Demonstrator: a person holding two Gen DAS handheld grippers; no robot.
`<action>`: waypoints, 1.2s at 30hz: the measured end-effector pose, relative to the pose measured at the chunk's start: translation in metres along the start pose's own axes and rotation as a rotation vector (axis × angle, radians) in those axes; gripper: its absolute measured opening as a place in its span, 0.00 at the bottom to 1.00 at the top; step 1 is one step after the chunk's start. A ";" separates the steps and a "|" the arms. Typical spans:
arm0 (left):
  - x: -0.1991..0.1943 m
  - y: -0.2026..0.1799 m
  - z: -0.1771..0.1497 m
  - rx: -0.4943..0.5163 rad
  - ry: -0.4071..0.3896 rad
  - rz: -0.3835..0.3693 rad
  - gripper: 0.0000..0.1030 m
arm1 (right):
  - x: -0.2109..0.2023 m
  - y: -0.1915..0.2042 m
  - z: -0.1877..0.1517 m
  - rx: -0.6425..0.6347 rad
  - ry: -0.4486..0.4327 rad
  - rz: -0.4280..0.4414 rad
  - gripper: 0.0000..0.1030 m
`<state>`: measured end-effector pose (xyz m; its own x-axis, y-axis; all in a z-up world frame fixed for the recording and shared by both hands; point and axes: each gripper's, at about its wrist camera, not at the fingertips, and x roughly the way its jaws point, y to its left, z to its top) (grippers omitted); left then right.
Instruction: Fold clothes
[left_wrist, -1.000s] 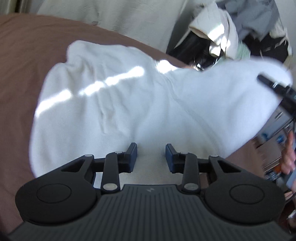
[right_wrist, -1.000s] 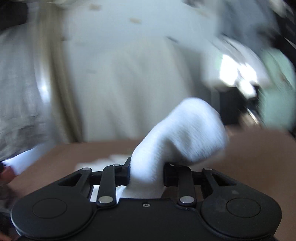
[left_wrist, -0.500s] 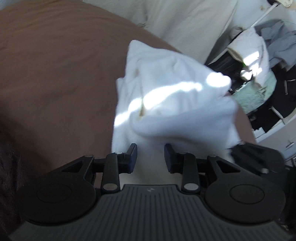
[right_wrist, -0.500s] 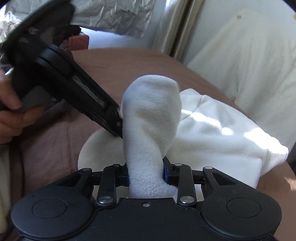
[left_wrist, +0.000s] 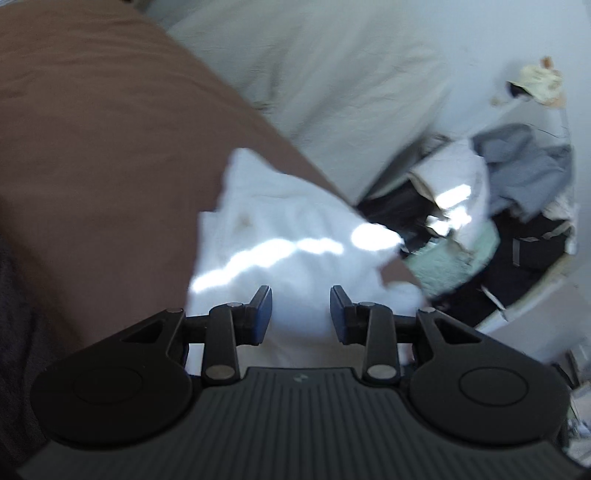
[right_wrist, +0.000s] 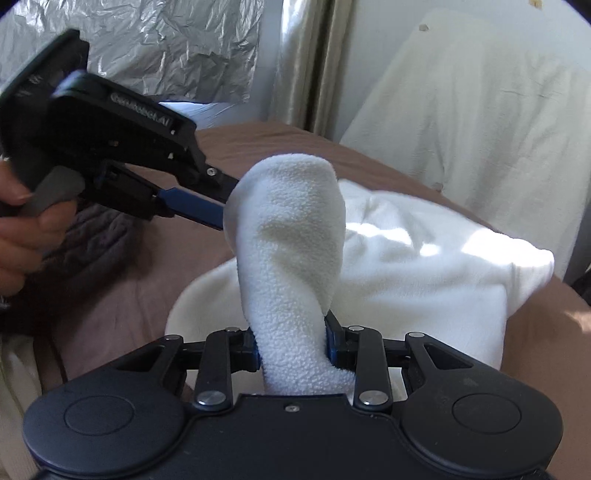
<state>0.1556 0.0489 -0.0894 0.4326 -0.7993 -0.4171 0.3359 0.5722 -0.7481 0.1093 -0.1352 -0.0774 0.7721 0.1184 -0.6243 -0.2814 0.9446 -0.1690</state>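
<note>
- Item: white fleece garment (right_wrist: 424, 266), soft pile fabric, lies bunched on the brown bed cover (right_wrist: 147, 295). Bulk sits fwd and to the right of the R tongs; a raised flap of the same fleece stands up toward the R camera.
- R gripper (right_wrist: 293, 349): jaws clamped on that flap; fabric fills the gap between the blue pads, pile bulges above and below the pinch.
- L gripper (left_wrist: 301, 310) (also in R view (right_wrist: 199, 210)): blue pads apart in its own view, fleece visible between and beyond them. Whether it actually grips fabric: can't tell; tips run behind the flap in R view.
- Key relation: L fingers (right_wrist: 192, 208) come in from the left, long axis pointing right and slightly down, meeting the flap at its upper left edge. Flap's long axis runs approx. vertical from the R pinch.
- Nearer hand: both at the flap; R holds low, L sits high.
- Judgement: next move prob. carries the flap across the body to make the fold; direction depends on the body lying to the right.
- Bkgd: cream cloth drape (right_wrist: 480, 110).
</note>
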 end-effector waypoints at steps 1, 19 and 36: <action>-0.001 -0.006 -0.001 0.012 0.000 -0.011 0.32 | -0.001 0.007 0.001 -0.036 -0.013 -0.008 0.36; 0.055 -0.022 -0.041 0.204 0.194 0.457 0.82 | -0.043 0.044 -0.037 -0.073 0.012 0.199 0.60; 0.032 -0.010 -0.024 -0.057 0.155 0.453 0.44 | -0.043 -0.114 -0.127 0.789 0.021 0.173 0.92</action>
<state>0.1458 0.0137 -0.1077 0.3939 -0.4922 -0.7763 0.0945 0.8618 -0.4984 0.0353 -0.2866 -0.1282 0.7415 0.2840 -0.6079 0.0957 0.8520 0.5147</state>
